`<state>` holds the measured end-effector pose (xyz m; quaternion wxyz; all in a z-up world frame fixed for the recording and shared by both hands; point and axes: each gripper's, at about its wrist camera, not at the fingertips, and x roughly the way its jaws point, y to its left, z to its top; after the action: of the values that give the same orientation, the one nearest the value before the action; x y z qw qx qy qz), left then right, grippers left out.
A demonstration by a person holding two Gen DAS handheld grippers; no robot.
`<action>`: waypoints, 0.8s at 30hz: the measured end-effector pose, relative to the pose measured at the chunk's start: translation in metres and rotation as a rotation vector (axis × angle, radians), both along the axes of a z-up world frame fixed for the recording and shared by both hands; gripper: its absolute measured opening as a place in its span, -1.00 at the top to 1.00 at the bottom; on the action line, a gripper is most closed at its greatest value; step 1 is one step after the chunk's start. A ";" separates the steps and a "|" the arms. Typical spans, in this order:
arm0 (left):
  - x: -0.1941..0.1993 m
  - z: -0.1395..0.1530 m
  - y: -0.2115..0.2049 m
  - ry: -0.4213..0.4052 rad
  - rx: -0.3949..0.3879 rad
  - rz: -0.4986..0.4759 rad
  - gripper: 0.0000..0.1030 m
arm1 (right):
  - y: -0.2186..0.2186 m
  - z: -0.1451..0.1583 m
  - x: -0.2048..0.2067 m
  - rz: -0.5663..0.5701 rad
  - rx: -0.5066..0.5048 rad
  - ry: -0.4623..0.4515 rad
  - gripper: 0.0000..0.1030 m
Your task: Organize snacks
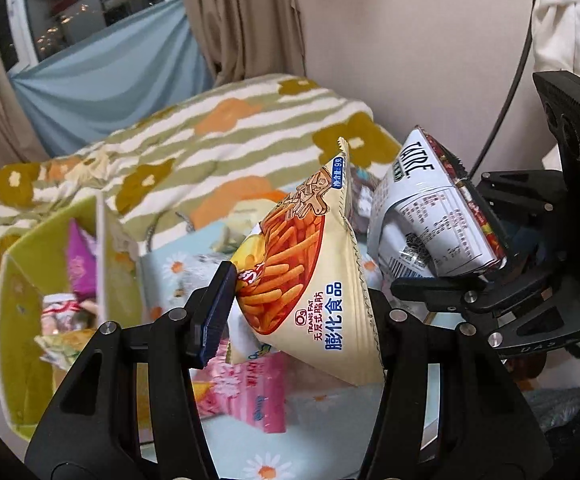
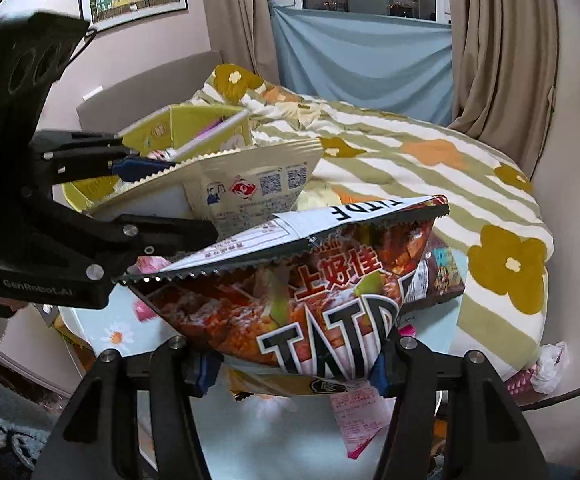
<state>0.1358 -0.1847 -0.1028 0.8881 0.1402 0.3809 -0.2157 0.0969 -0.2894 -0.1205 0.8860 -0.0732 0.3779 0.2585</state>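
Note:
My left gripper (image 1: 298,312) is shut on a cream snack bag with orange sticks (image 1: 310,264) and holds it in the air; the same bag shows its back in the right wrist view (image 2: 246,188). My right gripper (image 2: 290,364) is shut on a red and black TATR chip bag (image 2: 290,300), also lifted; it shows at the right of the left wrist view (image 1: 430,220). A green storage box (image 1: 34,272) with several snacks inside stands at the left; it also shows in the right wrist view (image 2: 194,128) behind the cream bag.
A pale blue daisy-print surface (image 1: 330,420) lies below, with a pink snack pack (image 1: 246,388) on it. A striped flower blanket (image 2: 430,168) covers the bed behind. Pink packets (image 2: 354,412) lie under the right gripper. Curtains and a window stand at the back.

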 end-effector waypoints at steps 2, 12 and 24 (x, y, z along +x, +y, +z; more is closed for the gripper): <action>-0.003 0.010 0.010 -0.018 -0.011 0.015 -0.02 | 0.005 0.012 -0.002 0.000 0.005 -0.017 -0.04; 0.010 0.044 0.110 -0.062 -0.009 0.147 -0.02 | 0.070 0.054 0.016 0.005 0.053 -0.068 -0.04; 0.033 0.050 0.248 -0.031 0.003 0.296 -0.02 | 0.189 0.067 0.058 0.058 0.117 -0.048 -0.04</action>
<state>0.1692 0.0630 -0.0527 0.9158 0.0871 0.3839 -0.0798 0.1550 -0.1003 -0.0531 0.8897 -0.0383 0.3387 0.3038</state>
